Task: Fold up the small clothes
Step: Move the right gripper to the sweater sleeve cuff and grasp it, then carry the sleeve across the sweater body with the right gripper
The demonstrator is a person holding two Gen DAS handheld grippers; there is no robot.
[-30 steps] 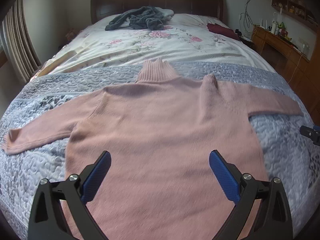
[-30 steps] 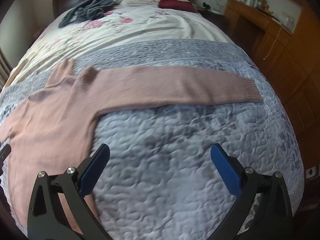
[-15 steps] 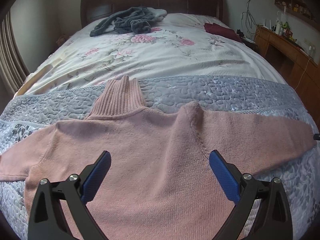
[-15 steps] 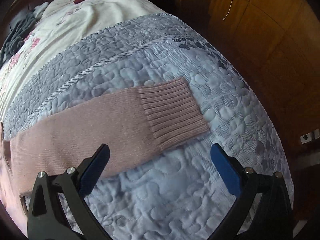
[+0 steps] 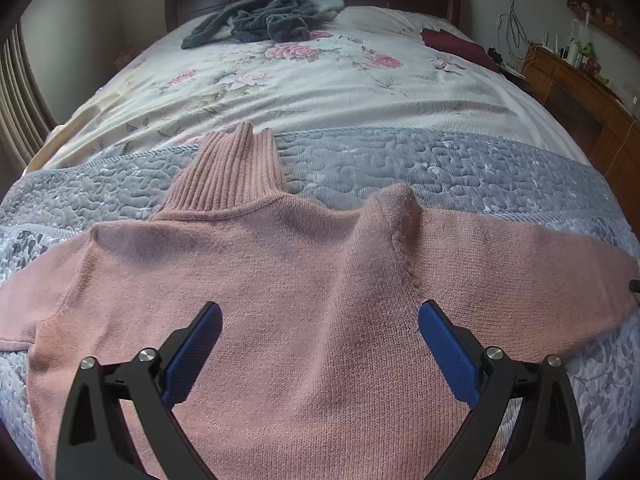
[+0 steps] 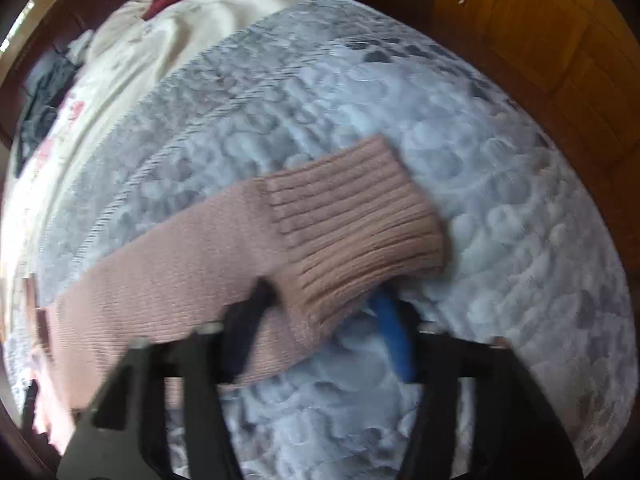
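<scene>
**Right sleeve cuff taken between the closing fingers**

Half a second ago the right claw point(image 6: 320, 316) was held wide above the ribbed cuff point(image 6: 356, 220); now its fingers are drawn in narrow on the near edge of that cuff, the knit being bunched and lifted between them. The view is blurred by motion, so a firm pinch cannot be confirmed, but the grasp is judged to be closing or just made. This is read as the start of the first fold: the right sleeve point(image 6: 160, 280) is about to be carried inward over the body.

The left claw point(image 5: 320, 324) is held wide and empty, and is now brought closer over the chest of the pink sweater point(image 5: 280, 300) than a second ago, with nothing gripped. The sweater is spread flat on the grey quilted band of the bed point(image 5: 440, 160), with its turtleneck collar point(image 5: 232, 168) pointing away from the claw towards the headboard and both sleeves stretched sideways. A raised pucker at the right shoulder point(image 5: 396, 208) is seen just beyond the left claw's right-hand finger; smoothing may be called for there.
</scene>
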